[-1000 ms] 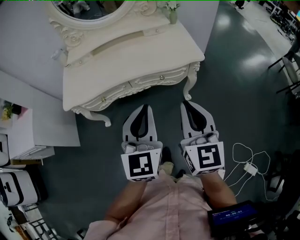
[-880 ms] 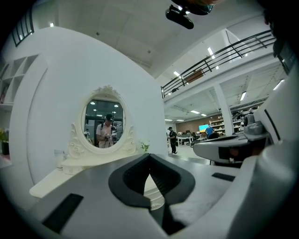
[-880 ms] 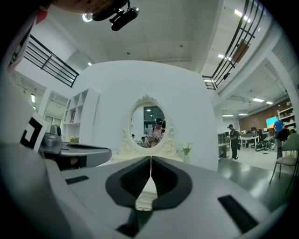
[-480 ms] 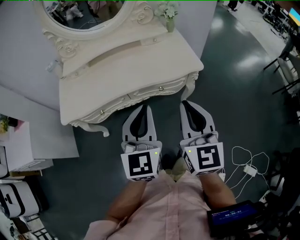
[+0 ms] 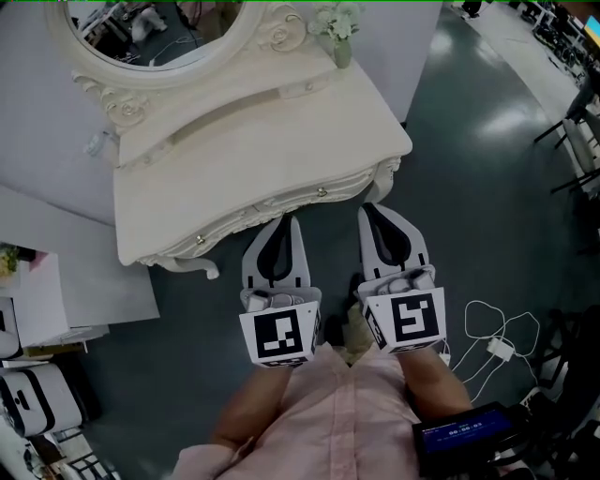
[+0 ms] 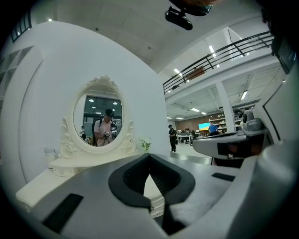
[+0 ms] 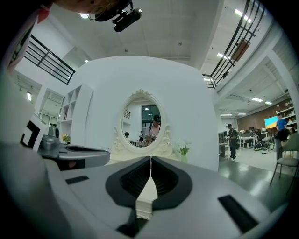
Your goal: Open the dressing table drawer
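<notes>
Bottom of head view: person's pink shirt. At lower right sits a dark device with a lit blue screen, print too small to read. Just above, two marker cubes carry black-and-white square patterns, one on each gripper. The left gripper and right gripper are held side by side and level, both pointing up the frame. Their tips lie at the front edge of the dressing table. Left gripper: jaw tips meet, nothing between them. Right gripper: jaws likewise closed tip to tip, empty. The drawer sits in the carved front apron at frame centre, its small knob between the two gripper tips; it looks shut. The floor is dark, glossy grey-green, with a white cable looped at lower right. The table top is cream. An oval mirror stands at upper left, with a small flower vase beside it. Behind is a white partition wall. The gripper views show a large hall with a railed mezzanine beyond.
</notes>
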